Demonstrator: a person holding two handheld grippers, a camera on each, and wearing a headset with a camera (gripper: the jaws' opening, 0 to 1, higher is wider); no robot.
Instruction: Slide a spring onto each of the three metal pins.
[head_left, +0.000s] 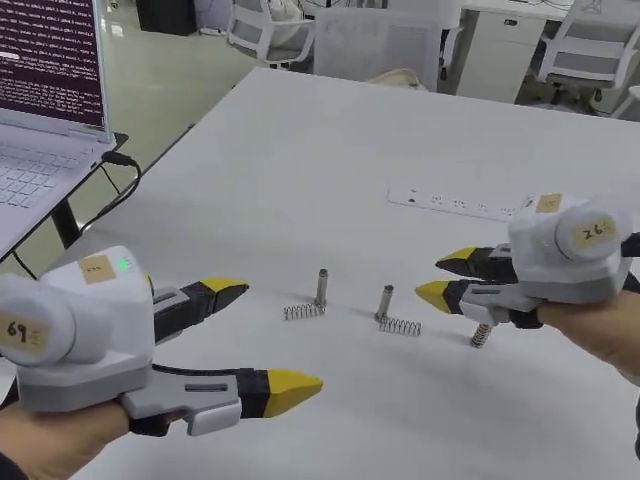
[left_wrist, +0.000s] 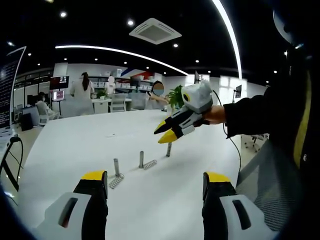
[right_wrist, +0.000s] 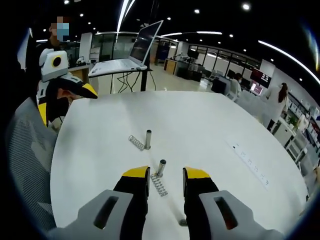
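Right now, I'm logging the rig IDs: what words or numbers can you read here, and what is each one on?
"69": on the rear sticker of the left gripper.
"26": on the side sticker of the right gripper.
The laptop screen shows lines of text that are too small to read.

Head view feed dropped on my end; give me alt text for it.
On the white table, the left pin and middle pin stand bare, the first spring and second spring lying at their bases; the right pin seems to wear a spring already. Both open: left tongs at near left, right tongs close by the right pin.
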